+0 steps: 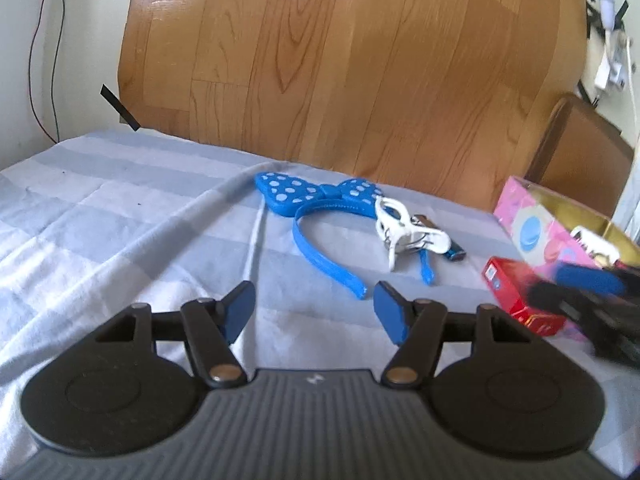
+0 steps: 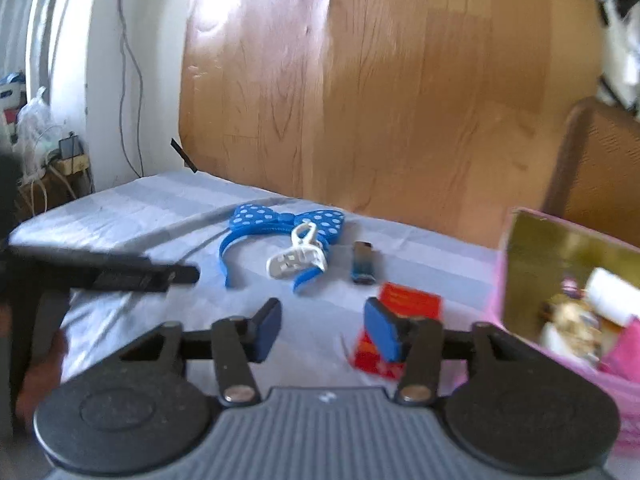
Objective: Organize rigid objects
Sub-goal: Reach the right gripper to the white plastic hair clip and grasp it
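Observation:
A blue headband with a dotted bow lies on the bed sheet. A white clip rests on its right arm. A small blue lighter lies just right of the clip. A red box sits in front of the open pink box. My left gripper stands open over bare sheet, short of the headband. My right gripper is open with nothing between its fingers; its right pad overlaps the red box in the picture. Both views are blurred.
The pink box holds several small items against its gold lining. A wood-grain panel rises behind the bed. A brown chair back stands at the right. Cables hang on the wall at the left. The striped sheet spreads to the left.

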### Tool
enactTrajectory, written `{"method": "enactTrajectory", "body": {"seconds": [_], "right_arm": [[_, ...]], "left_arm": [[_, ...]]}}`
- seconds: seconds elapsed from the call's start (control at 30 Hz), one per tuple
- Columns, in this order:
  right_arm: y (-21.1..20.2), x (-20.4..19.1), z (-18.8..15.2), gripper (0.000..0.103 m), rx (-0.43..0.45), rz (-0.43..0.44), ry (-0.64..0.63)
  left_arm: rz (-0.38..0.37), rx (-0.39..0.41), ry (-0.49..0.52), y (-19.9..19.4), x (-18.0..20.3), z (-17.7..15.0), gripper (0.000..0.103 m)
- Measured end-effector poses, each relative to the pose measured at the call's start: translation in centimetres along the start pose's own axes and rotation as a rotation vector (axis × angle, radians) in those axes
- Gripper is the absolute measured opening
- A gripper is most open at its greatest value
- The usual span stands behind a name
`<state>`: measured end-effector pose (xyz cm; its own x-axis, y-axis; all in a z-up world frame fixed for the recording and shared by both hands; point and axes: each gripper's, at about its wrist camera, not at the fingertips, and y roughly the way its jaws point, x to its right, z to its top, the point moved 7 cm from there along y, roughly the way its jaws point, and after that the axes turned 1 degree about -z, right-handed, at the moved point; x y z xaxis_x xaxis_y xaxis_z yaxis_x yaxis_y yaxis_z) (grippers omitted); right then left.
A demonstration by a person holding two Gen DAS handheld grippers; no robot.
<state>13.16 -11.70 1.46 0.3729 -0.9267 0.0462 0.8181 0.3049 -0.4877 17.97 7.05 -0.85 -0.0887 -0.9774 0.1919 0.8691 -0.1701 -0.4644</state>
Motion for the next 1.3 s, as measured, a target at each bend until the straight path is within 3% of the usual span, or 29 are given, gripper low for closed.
{"method": "enactTrajectory", "body": {"seconds": [0.27, 0.33, 0.4, 0.57, 0.63, 0.73, 0.87, 1.0, 1.2, 1.3], "right_arm": [[9.7, -2.0, 2.6, 0.036, -0.093, -0.06, -0.114], [11.2, -2.5, 2.4, 0.008, -0.127, -0.055, -0.136], [11.3, -2.6, 2.3, 0.007, -0.125, -0.054, -0.129], [5.6, -3.1, 1.3, 0.007, -0.061, 0.024, -0.068], [1.8, -3.0, -0.6, 0.007, -0.046, 0.054, -0.051], [-3.1, -2.4, -4.2, 0.007, -0.048, 0.042, -0.061], [-7.8, -0.9, -8.9, 0.007, -0.087, -0.011, -0.052], [-10.2, 0.4, -10.9, 0.011, -0.099, -0.018, 0.023], [-10.3, 0.7, -10.6, 0.013, -0.084, -0.002, 0.044], [-10.4, 0.8, -10.7, 0.017, -0.078, 0.007, 0.038]], "left_arm": [[-0.029, 0.041, 0.011, -0.7, 0.3, -0.2, 0.068], [-0.032, 0.044, 0.019, -0.6, 0.3, -0.1, 0.068], [-0.04, 0.047, 0.021, -0.7, 0.3, -0.1, 0.068], [-0.078, 0.063, 0.022, -1.1, 0.4, 0.0, 0.067], [-0.112, 0.074, 0.041, -1.5, 0.9, 0.0, 0.067], [-0.172, 0.077, 0.095, -2.2, 2.4, -0.4, 0.066], [-0.319, 0.04, 0.133, -4.5, 5.9, -1.8, 0.065], [-0.439, -0.001, 0.252, -7.5, 10.1, -4.7, 0.065], [-0.451, -0.068, 0.39, -9.0, 12.8, -7.8, 0.064], [-0.453, -0.106, 0.415, -8.6, 13.4, -8.6, 0.05]]}}
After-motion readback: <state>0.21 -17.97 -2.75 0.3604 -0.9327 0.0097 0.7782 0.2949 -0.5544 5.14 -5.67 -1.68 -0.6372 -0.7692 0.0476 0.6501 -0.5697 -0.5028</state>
